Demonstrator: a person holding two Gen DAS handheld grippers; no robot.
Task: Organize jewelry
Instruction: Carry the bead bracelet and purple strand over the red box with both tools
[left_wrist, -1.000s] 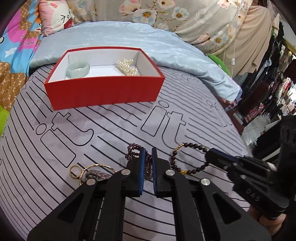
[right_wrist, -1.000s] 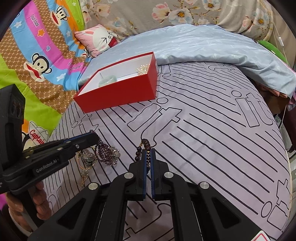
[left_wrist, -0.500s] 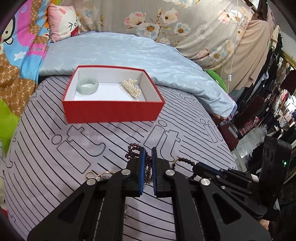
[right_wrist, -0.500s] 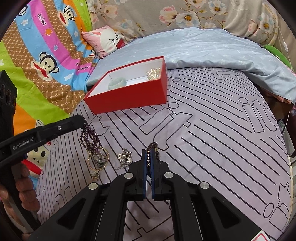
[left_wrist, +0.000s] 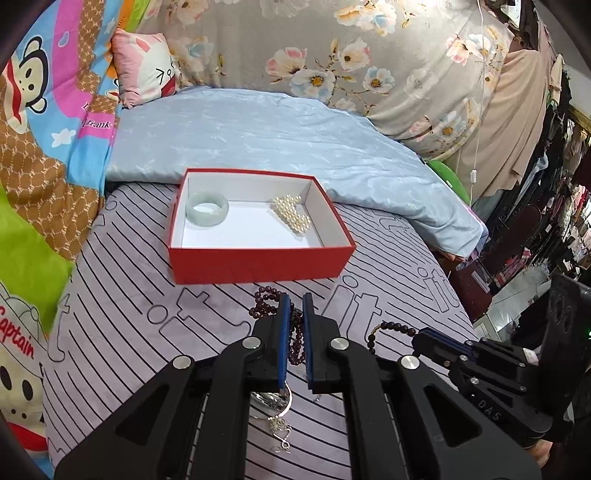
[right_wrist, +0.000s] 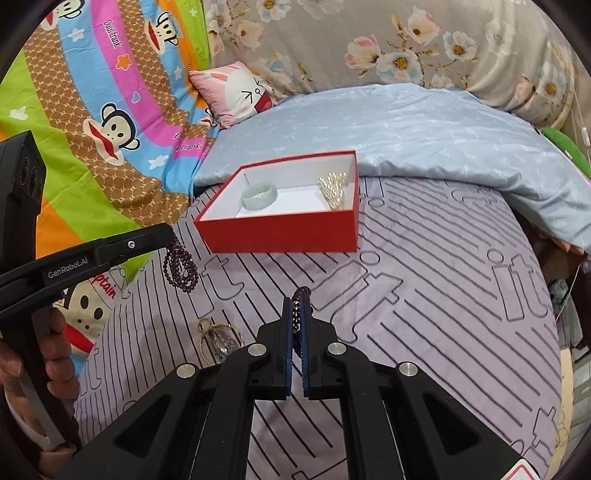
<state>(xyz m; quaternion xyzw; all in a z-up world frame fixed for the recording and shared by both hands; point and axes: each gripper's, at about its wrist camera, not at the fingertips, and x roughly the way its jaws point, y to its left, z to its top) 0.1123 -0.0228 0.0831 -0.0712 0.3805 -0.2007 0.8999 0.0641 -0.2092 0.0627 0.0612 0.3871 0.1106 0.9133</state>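
Both bracelets were lifted closer; the red box is straight ahead of the left gripper, clamped on purple beads.

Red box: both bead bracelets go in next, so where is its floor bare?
In the red box, the white floor lies bare between the jade bangle at left and the pearl bracelet at right, and along the near wall. The right end is crowded by pearls.

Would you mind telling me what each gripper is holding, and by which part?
The left gripper pinches the dark purple bead bracelet by its top loops; the right gripper clamps the brown bead bracelet by one side.
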